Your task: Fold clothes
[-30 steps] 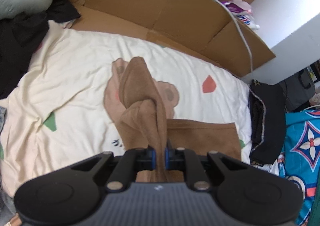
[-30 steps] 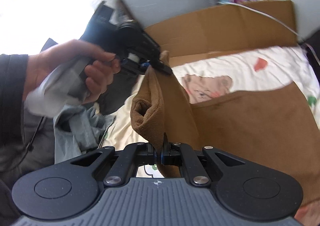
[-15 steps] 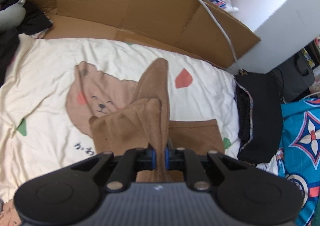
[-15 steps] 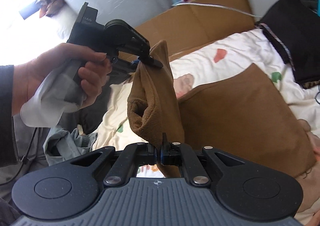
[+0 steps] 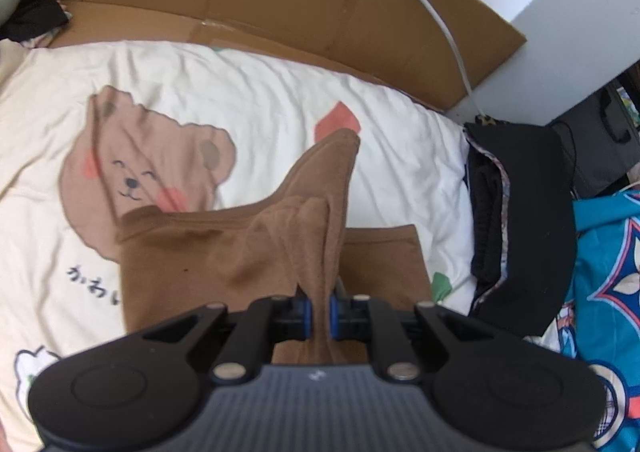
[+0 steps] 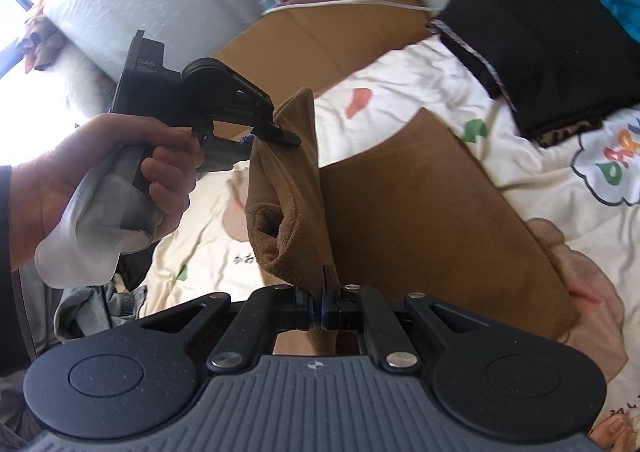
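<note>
A brown fleece garment (image 5: pixel 240 252) lies partly on the cream bear-print bedspread (image 5: pixel 200 92), its near edge lifted by both grippers. My left gripper (image 5: pixel 318 312) is shut on a bunched fold of the brown cloth. In the right wrist view the brown garment (image 6: pixel 420 204) spreads flat to the right, and my right gripper (image 6: pixel 320 312) is shut on its edge. The left gripper (image 6: pixel 276 132), held by a hand (image 6: pixel 80 180), pinches the other raised corner, and the cloth hangs in a loop between the two grips.
Flattened cardboard (image 5: pixel 280 0) lines the far side of the bed, with a white cable (image 5: pixel 440 24) across it. A folded black garment (image 5: pixel 520 220) lies at the bed's right edge beside a blue patterned cloth (image 5: pixel 608 260). Grey clothes (image 6: pixel 92 308) lie lower left.
Both grippers have carried the lifted brown edge across the bed and lower. More of the garment now lies flat, and the bear print is uncovered on the left.
</note>
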